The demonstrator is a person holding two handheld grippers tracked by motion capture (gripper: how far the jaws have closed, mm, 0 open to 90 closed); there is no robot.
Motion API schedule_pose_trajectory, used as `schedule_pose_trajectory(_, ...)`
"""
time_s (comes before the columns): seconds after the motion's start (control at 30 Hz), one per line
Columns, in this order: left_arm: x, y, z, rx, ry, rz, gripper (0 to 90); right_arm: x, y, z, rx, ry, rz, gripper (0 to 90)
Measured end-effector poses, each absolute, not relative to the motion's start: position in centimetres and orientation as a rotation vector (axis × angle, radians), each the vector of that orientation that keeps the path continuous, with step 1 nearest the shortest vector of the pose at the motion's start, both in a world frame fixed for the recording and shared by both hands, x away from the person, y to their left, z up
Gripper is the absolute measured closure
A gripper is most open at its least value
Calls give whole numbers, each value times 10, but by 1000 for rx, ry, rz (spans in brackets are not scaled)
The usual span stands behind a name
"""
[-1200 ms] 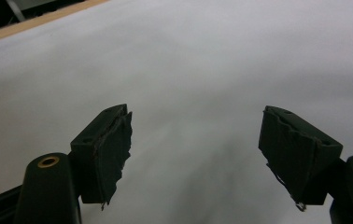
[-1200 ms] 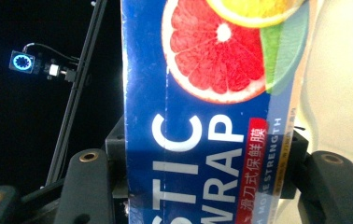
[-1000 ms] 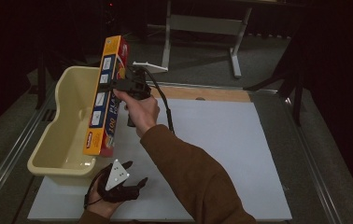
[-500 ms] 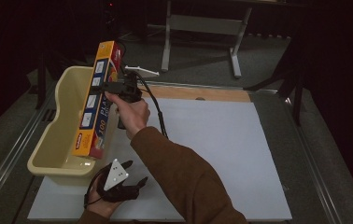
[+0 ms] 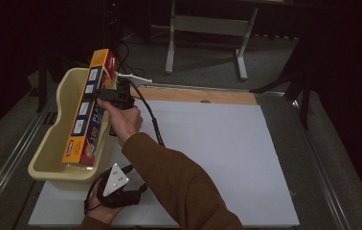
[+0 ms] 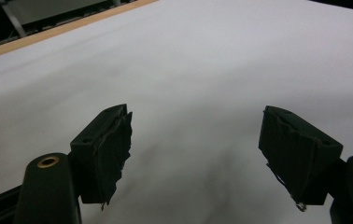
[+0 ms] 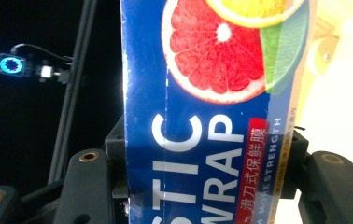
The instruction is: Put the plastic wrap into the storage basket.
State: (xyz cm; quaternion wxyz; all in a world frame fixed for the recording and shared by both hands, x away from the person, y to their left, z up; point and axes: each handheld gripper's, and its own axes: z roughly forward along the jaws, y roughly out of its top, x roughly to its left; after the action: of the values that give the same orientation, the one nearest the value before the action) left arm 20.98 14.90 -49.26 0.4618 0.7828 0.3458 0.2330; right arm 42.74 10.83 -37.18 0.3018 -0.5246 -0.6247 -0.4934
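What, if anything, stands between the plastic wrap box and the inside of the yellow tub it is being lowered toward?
Nothing visible does. The right gripper is shut on the box, whose lower end is already inside the tub while its upper end tilts above the far rim. The tub floor seen beside the box looks bare. The left gripper rests open on the white sheet, clear of the tub.

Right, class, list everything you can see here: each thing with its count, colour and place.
plastic wrap box: one, orange and blue, tilted with its low end in the tub
tub: one, pale yellow, left edge of the table
board: one, white, covering the table
metal stand: one, grey, on the floor beyond the table
right gripper: one, black, clamped on the box
left gripper: one, black, open above the board
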Motion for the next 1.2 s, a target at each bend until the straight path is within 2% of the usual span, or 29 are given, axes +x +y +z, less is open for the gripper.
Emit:
schedule_pose_trajectory(0.4,208,155,-491,1904,866,581,255,427,129,-394,-1436,-1704,-1187,408)
schedule_pose_trajectory(0.93,208,155,-491,1901,864,583,255,435,133,-410,-1552,-1690,-1025,393)
schedule_pose_trajectory(1.1,208,156,-491,1899,864,582,255,437,135,-412,-1550,-1710,-979,334)
schedule_pose_trajectory(1.2,208,156,-491,1901,862,583,259,438,133,-413,-1553,-1723,-952,332)
